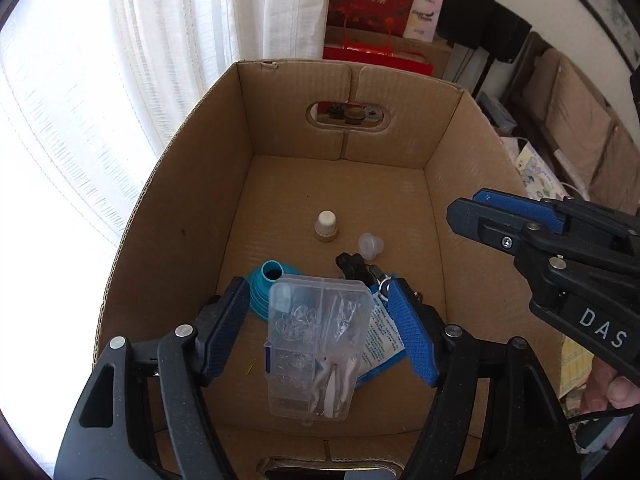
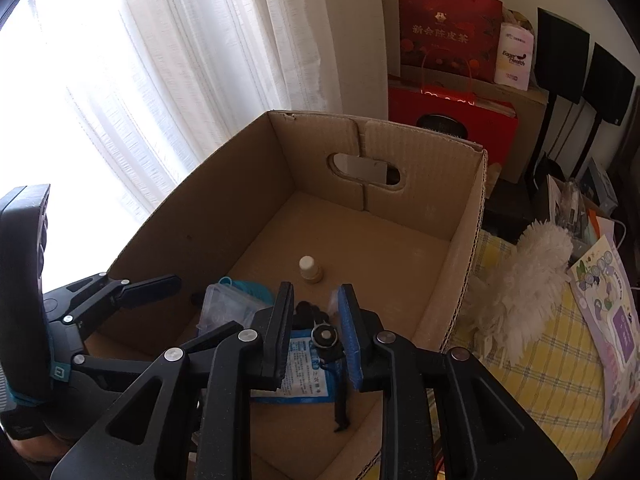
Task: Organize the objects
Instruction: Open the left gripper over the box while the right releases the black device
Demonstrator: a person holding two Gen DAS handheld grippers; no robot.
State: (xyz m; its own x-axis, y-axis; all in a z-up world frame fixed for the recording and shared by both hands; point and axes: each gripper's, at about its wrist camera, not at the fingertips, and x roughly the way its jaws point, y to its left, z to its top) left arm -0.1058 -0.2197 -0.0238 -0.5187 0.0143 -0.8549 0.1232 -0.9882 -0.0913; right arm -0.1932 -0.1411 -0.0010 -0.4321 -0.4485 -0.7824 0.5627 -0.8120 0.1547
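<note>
- Your left claw hangs over the near end of the cardboard box, jaws spread wide on either side of the clear compartment case. The pads do not touch the case, which lies on the box floor, so this claw is released and carries nothing.
- Your right claw stands over the box's near right part, jaws narrowly parted with nothing pressed between them. Seen through the gap, the black strap with a round fitting lies on the box floor below.
- Already in the box, near end: the case, a blue-printed leaflet packet under the strap, and a teal collapsible funnel just beside the case.
- Further in: a clear plastic cap and a small white-capped bottle, upright and apart from the rest. The far half of the floor is bare.
- Judgement: several items are boxed, so the task looks well underway.
- Outside the box, to its right, a fluffy white duster and a printed booklet lie on a yellow checked cloth. Whether these are yours to box, the pictures do not settle.
</note>
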